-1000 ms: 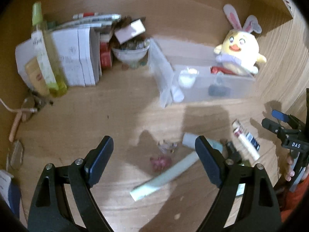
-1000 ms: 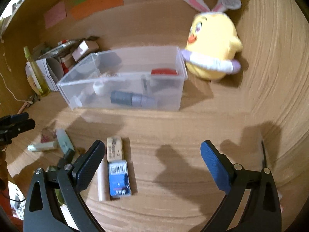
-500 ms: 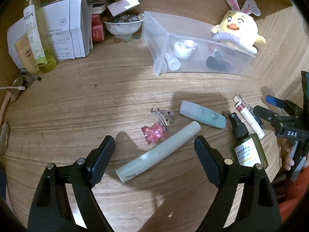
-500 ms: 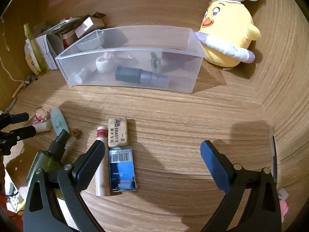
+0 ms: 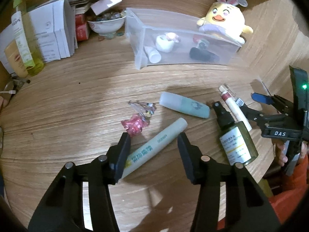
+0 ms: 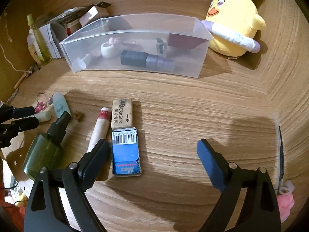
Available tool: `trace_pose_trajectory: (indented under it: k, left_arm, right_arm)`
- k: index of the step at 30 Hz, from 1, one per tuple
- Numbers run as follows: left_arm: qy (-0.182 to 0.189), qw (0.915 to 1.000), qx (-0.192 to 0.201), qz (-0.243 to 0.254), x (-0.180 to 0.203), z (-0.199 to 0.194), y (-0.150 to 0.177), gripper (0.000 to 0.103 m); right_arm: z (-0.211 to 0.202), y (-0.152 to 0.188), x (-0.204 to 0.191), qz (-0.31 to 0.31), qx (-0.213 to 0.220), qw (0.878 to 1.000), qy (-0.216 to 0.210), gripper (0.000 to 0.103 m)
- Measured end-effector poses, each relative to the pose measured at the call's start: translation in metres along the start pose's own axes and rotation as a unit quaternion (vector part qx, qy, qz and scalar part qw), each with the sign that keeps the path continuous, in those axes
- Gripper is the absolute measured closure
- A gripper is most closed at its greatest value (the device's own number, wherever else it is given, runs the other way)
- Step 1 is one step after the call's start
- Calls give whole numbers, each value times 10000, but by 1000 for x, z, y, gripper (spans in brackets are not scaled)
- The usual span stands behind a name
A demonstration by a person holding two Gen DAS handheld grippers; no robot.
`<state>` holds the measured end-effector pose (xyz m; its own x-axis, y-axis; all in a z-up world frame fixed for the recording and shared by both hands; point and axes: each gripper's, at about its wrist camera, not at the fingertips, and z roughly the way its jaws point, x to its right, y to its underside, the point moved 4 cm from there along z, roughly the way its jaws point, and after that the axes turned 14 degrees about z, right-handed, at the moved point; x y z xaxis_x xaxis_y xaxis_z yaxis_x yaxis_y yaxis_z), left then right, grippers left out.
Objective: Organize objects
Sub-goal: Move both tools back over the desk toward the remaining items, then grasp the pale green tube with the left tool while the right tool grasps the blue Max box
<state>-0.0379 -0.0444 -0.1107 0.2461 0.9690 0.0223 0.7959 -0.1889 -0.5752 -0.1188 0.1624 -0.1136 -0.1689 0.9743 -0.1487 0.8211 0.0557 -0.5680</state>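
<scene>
My left gripper (image 5: pixel 153 148) is open, its jaws straddling a pale green tube (image 5: pixel 154 148) lying on the wooden table without touching it. A pink charm (image 5: pixel 135 125), a mint case (image 5: pixel 184 105), a green spray bottle (image 5: pixel 234 139) and a white stick (image 5: pixel 234 107) lie near. My right gripper (image 6: pixel 152 154) is open and empty above a blue Max box (image 6: pixel 126 154), an eraser (image 6: pixel 122 116), the white stick (image 6: pixel 98 133) and the spray bottle (image 6: pixel 46 150). The clear bin (image 6: pixel 135 58) holds several small items.
A yellow chick plush (image 6: pixel 233 27) sits beside the bin (image 5: pixel 181 44). Paper boxes (image 5: pixel 54 31), a bowl of beads (image 5: pixel 106 22) and bottles (image 5: pixel 25 42) crowd the back left. A pen and pink thing (image 6: pixel 283 193) lie at the right edge.
Both grippers have dropped lower and closer to the table. My left jaws have narrowed around the green tube. My right gripper has come nearer the blue box.
</scene>
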Motion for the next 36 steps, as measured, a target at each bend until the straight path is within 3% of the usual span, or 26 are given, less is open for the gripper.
trace_pose_trajectory:
  k: [9, 12, 15, 18, 26, 36]
  left_arm:
    - [-57, 9995, 15, 322, 12, 3, -3, 66]
    - [-147, 9987, -12, 480, 14, 2, -1, 73]
    - [-175, 9984, -85, 533, 14, 1, 0, 88]
    - [-154, 9982, -89, 578, 17, 0, 1, 88]
    - [-163, 9989, 78, 438, 17, -3, -4, 88]
    - [-177, 9974, 663, 239, 11, -26, -30, 88]
  right_arm:
    - [-5, 3, -6, -166, 131, 9998, -34, 43]
    - [-6, 3, -8, -175, 169, 9997, -49, 53]
    - [-7, 3, -9, -191, 194, 9996, -69, 67]
    - [-7, 3, -10, -176, 219, 9996, -63, 78]
    - [-12, 4, -7, -53, 272, 9996, -77, 78]
    - [-36, -13, 1, 121, 670, 9975, -179, 78]
